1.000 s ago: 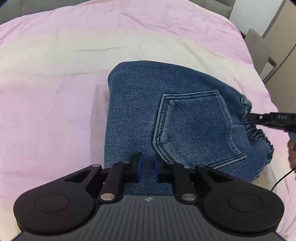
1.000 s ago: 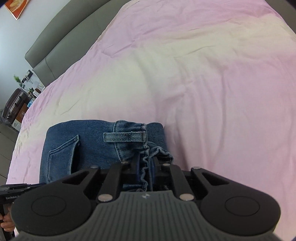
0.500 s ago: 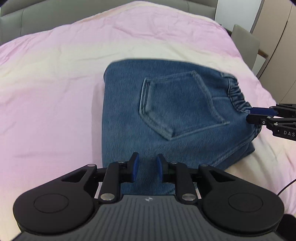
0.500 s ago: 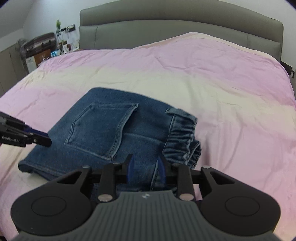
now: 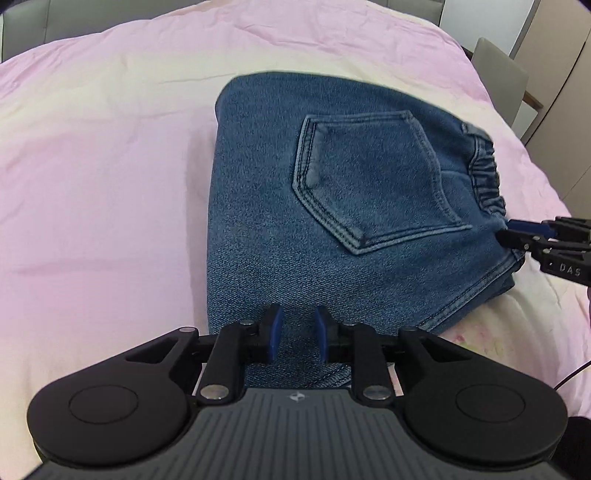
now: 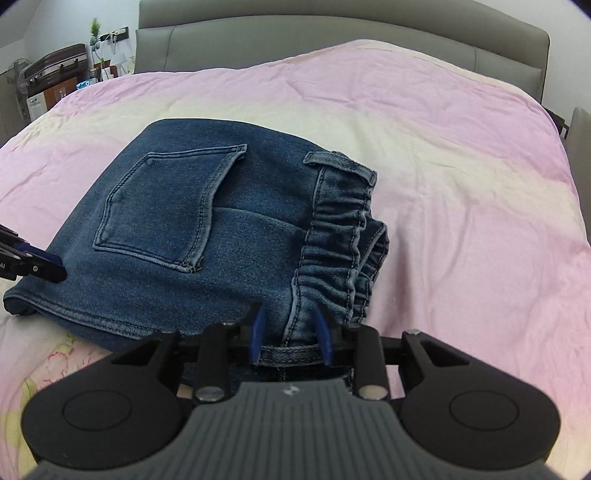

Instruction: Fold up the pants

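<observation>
The pants [image 5: 332,206], thick soft denim folded into a heavy, limp packet on the bed [image 5: 103,166], are best taken at the firm seamed edges, while the left gripper [image 5: 296,334] and right gripper [image 6: 289,334], just opened, are spread, pinching nothing.

A bedroom at home, as I see it.
Before me lies a bed [image 6: 461,155] under a pink sheet, with a grey padded headboard [image 6: 332,37], a cluttered side cabinet [image 6: 55,85] and a potted plant [image 6: 95,27].

Both wrist cameras look steeply down, close, from opposite ends of the folded pants [image 5: 332,206], both showing them.
</observation>
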`<state>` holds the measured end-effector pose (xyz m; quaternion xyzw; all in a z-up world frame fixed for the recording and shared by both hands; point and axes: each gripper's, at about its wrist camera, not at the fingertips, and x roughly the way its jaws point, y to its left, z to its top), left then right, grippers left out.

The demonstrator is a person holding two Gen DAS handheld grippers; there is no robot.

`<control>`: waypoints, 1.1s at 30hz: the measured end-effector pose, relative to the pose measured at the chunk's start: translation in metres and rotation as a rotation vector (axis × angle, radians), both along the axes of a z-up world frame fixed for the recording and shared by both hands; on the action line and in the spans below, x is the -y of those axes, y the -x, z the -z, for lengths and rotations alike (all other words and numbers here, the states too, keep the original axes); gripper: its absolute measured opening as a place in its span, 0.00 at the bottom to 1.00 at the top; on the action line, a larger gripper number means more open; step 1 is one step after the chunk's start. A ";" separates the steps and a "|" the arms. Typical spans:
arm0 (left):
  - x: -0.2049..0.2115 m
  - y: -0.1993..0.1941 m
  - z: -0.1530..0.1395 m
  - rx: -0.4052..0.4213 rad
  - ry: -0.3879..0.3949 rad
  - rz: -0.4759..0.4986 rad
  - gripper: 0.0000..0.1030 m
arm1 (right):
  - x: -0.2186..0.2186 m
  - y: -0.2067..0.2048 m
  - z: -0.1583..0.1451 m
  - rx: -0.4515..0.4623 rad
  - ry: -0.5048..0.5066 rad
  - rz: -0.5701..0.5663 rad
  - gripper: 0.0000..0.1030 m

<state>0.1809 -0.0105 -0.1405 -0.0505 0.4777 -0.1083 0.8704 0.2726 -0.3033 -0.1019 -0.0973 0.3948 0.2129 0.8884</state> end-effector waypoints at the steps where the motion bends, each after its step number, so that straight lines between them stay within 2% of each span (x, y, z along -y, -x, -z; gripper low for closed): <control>1: -0.001 0.000 -0.006 0.010 0.004 0.004 0.26 | -0.002 -0.003 -0.004 -0.003 0.007 0.000 0.27; 4: -0.010 -0.004 -0.029 0.080 0.027 0.003 0.27 | -0.003 -0.003 -0.021 0.012 -0.001 0.000 0.36; 7: -0.017 -0.024 -0.046 0.138 0.008 -0.020 0.27 | 0.001 -0.011 -0.038 0.030 -0.071 0.036 0.37; 10: -0.024 -0.055 -0.053 0.177 0.015 -0.051 0.27 | -0.001 -0.029 -0.045 0.049 -0.093 0.078 0.35; 11: -0.026 -0.065 -0.054 0.186 0.023 -0.065 0.27 | -0.003 -0.037 -0.045 0.051 -0.098 0.091 0.29; 13: -0.028 -0.086 -0.053 0.197 0.035 -0.077 0.27 | -0.005 -0.052 -0.044 0.041 -0.120 0.110 0.21; 16: -0.025 -0.119 -0.047 0.191 0.045 -0.095 0.27 | -0.009 -0.072 -0.039 0.039 -0.121 0.128 0.19; 19: -0.024 -0.148 -0.028 0.144 0.063 -0.109 0.27 | -0.009 -0.089 -0.025 0.005 -0.098 0.142 0.14; 22: -0.019 -0.168 -0.008 0.114 0.031 -0.111 0.26 | -0.010 -0.095 -0.012 -0.007 -0.080 0.131 0.13; 25: -0.014 -0.183 0.016 0.045 -0.009 -0.096 0.25 | -0.014 -0.098 -0.002 -0.016 -0.054 0.115 0.13; 27: -0.013 -0.189 0.026 0.020 -0.006 -0.104 0.24 | -0.017 -0.098 0.003 -0.016 -0.026 0.100 0.14; 30: -0.015 -0.193 0.027 -0.004 0.011 -0.127 0.23 | -0.017 -0.097 0.005 -0.008 -0.024 0.105 0.14; 33: -0.010 -0.182 0.010 0.033 -0.049 -0.117 0.24 | -0.021 -0.096 -0.002 -0.006 -0.012 0.106 0.14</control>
